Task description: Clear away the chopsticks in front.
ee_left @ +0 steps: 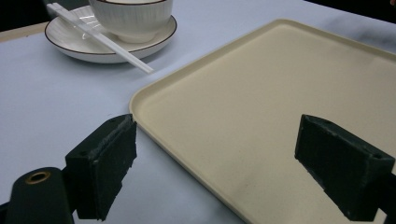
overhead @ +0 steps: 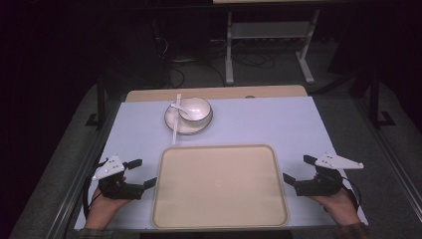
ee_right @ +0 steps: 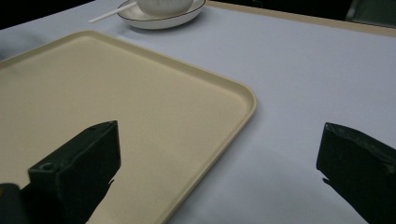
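Two grippers flank the beige tray (overhead: 219, 186), which lies on the desk (overhead: 278, 122) just this side of the saucer (overhead: 186, 122) carrying bowl (overhead: 195, 108), spoon and chopsticks (overhead: 175, 122). Your left gripper (overhead: 140, 174) and right gripper (overhead: 294, 172) both have fingers released, holding nothing. Straddle each tray rim squarely, then close together

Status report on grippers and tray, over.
Left gripper and right gripper open, flanking the tray. Tray bare, untouched. Bowl on plate with chopsticks beyond, clear of it.
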Motion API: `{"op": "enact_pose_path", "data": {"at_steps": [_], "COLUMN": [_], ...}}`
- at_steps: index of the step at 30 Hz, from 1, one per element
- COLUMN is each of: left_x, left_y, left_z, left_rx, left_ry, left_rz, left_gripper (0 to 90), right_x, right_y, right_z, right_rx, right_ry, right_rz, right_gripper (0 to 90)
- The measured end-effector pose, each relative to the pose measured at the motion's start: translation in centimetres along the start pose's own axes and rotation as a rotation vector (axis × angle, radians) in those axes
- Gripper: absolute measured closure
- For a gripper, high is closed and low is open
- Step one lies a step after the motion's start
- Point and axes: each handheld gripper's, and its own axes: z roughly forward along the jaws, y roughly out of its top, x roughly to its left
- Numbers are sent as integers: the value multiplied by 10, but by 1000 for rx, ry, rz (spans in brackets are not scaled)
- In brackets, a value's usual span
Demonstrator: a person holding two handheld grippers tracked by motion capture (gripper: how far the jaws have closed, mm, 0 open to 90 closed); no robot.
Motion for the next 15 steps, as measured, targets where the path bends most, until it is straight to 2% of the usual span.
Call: {"op": "enact_pose_path", "data": {"at_steps": [4, 8, 12, 15], "left_x": [3, 6, 9, 11], "left_y": [1, 3, 5, 7], "left_z": [-1, -1, 1, 4], "left_rx": [18, 27, 52, 65], "left_ry": [24, 27, 27, 20], "left_rz": [0, -24, -23, -21], "left_gripper": [119, 119, 120, 122], "right_x": [-1, -2, -3, -3], "right_y": [-1, -1, -1, -1], "right_z": [0, 0, 1, 1], "right_rx": [8, 30, 77, 78], "right_ry": [-2, -12, -27, -27], "right_rz": [5, 4, 5, 7], "right_gripper": [0, 0, 0, 0]}}
